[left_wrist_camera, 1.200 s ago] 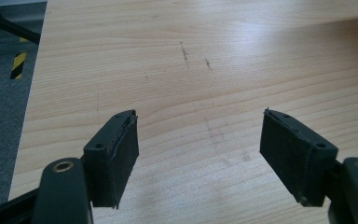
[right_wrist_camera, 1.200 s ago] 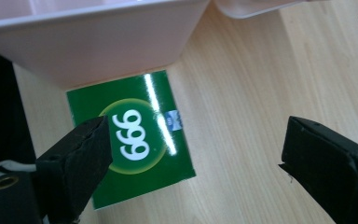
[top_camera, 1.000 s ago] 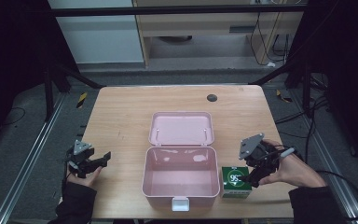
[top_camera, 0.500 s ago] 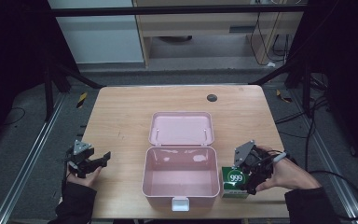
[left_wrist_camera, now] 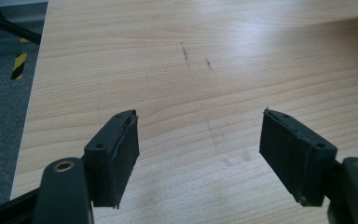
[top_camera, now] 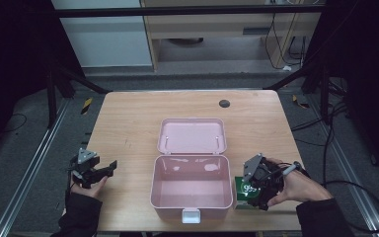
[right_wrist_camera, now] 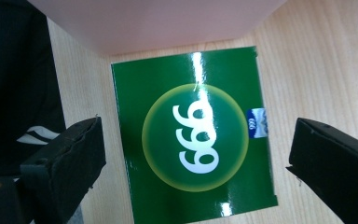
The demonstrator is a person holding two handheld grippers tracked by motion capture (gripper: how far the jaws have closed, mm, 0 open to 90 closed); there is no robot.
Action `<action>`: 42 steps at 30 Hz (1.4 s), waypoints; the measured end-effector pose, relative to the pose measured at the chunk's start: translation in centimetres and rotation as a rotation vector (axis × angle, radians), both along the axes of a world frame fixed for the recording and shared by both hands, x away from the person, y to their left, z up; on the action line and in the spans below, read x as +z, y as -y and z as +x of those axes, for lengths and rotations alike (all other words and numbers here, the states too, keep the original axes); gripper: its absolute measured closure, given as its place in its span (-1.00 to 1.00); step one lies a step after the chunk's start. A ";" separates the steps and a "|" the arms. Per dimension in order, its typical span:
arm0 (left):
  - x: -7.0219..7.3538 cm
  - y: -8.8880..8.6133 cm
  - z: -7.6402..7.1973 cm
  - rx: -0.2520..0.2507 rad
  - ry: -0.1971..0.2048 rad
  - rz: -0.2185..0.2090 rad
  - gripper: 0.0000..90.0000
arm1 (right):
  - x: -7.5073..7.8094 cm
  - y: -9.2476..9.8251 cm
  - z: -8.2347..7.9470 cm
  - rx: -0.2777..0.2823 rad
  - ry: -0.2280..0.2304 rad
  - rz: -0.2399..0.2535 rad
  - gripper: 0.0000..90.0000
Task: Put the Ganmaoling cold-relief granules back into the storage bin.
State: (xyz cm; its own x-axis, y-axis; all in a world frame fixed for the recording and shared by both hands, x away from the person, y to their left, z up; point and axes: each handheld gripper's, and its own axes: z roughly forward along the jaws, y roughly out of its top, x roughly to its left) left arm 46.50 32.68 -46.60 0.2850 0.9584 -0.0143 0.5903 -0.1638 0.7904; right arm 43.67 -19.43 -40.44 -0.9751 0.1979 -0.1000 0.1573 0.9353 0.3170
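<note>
Gripper, right (right_wrist_camera: 196,163), lower frame, jaws wide astride green box (right_wrist_camera: 193,135): centre, then close squarely. Left gripper (left_wrist_camera: 200,154) open, idle.

Dim room, lit worktop, sharp close-ups with glare

In the high view the worktop (top_camera: 128,128) is evenly lit from overhead while the surroundings from 9 to 3 o'clock sink into near black; the picture is soft and slightly grainy. In the left gripper view, a pale sheen brightens the wood towards 12 o'clock and a shadow darkens the 2 o'clock corner. In the right gripper view, white glare streaks run down the glossy green box (right_wrist_camera: 193,135) from 12 to 6 o'clock; the print stays crisp.
</note>
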 end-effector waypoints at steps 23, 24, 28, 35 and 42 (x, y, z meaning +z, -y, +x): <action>-0.1 0.1 0.1 0.000 -0.004 0.007 -0.39 | -3.0 -0.5 0.7 0.017 -0.041 -0.024 -0.88; -0.1 0.1 0.1 0.000 -0.004 0.007 -0.39 | -3.1 -0.5 0.7 0.018 -0.041 -0.025 -0.87; -0.1 0.0 0.1 0.002 -0.004 0.007 -0.39 | -3.4 -0.7 0.9 0.021 -0.050 -0.032 -0.83; -0.1 0.0 0.1 0.001 -0.004 0.008 -0.39 | -3.9 -0.6 1.0 0.017 -0.058 -0.030 -0.79; -0.1 0.1 0.1 0.002 -0.004 0.009 -0.39 | -4.0 -0.6 1.0 0.016 -0.064 -0.037 -0.74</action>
